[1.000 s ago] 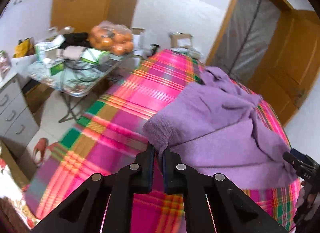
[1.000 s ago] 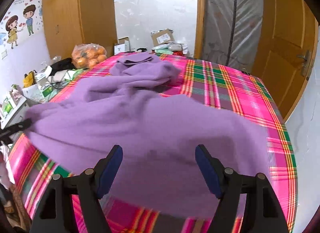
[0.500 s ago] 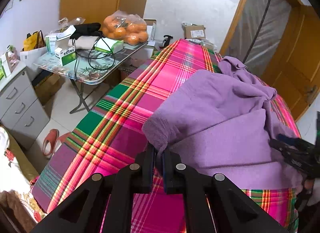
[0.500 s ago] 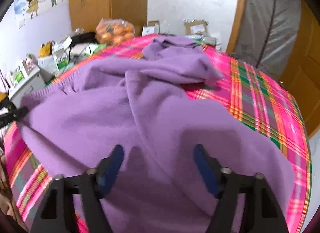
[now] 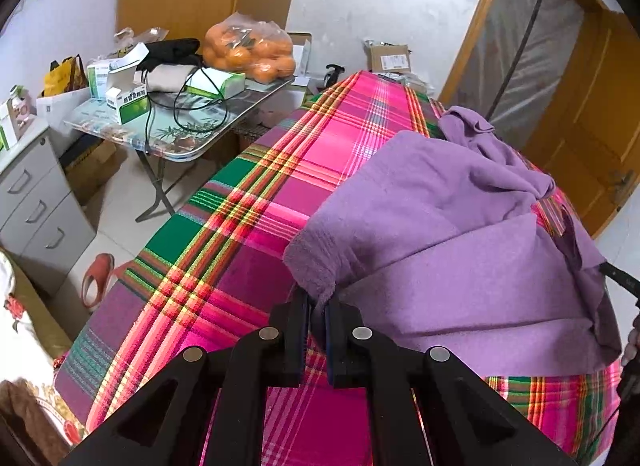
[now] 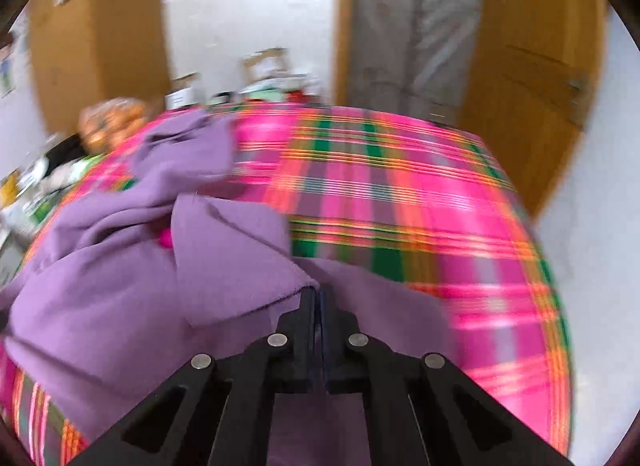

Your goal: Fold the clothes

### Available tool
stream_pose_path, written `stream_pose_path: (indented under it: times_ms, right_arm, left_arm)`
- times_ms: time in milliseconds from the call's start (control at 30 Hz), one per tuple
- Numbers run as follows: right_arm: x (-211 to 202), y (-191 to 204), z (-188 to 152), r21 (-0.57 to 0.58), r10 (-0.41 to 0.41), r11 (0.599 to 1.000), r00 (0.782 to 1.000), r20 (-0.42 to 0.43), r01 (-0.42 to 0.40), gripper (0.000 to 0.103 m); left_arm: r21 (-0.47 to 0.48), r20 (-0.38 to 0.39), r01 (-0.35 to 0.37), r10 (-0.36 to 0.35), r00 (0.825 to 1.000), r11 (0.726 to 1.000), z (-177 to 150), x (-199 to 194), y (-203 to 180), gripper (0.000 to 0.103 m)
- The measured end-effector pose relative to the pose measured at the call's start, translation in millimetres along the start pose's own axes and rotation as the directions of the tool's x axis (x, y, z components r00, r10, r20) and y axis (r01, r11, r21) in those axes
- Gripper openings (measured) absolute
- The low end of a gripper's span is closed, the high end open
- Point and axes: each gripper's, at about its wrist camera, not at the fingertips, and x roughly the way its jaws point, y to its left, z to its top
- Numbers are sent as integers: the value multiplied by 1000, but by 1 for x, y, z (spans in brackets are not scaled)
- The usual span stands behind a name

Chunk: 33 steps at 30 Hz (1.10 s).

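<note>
A purple garment lies rumpled on a bed with a pink, green and orange plaid cover. My left gripper is shut on the garment's thick left corner, near the bed's front edge. In the blurred right wrist view the same purple garment fills the left side. My right gripper is shut, pinching a fold of the garment's edge between its pads. The right gripper's dark tip shows at the far right edge of the left wrist view.
A folding side table left of the bed holds boxes, cables and a bag of oranges. A grey drawer unit and a red slipper are on the floor. Wooden doors stand behind the bed.
My right gripper went from wide open over the garment to shut on a fold of it, swinging to the right. The left gripper kept its grip and sank a little.
</note>
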Motion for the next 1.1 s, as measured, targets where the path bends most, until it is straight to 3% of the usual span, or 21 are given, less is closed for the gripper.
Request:
stream_pose_path:
  times_ms: [67,133,267,433,567,733,1000,1100]
  right_arm:
    - [-7,-10,0,23,-23,999,1000,9,23,4]
    - [-18,1,5,-10,22,1000,999,44,-21,5]
    - [-34,50,25,-132,178,978,979,96,-164,34]
    - [-20,120,57,-298,334,905,941,60,-303,37]
    - [27,181,84,-411,403,826,914,-49,-386,38]
    - [93,231,107,-451,421,754,878,-228,-478,41]
    - [150,256,109,-408,466,684,792,-394,-605,44]
    - [155,262,106,-418,481,653,772,-415,-631,49]
  left_arm:
    - [-3,-1,4,-4,1000,1000,0,1,1,7]
    - [-6,-4,9,-9,1000,1000,0,1,2,7]
    - [-5,-8,19,-19,1000,1000,1,1,3,8]
    - [-10,-14,35,-35,999,999,2,2,6,8]
    - [-12,-19,43,-43,999,999,3,4,7,9]
    - [-17,-25,53,-53,998,998,4,6,9,10]
    - [-18,-33,58,-59,998,998,4,10,11,13]
    - [-18,-31,55,-55,998,998,5,11,11,13]
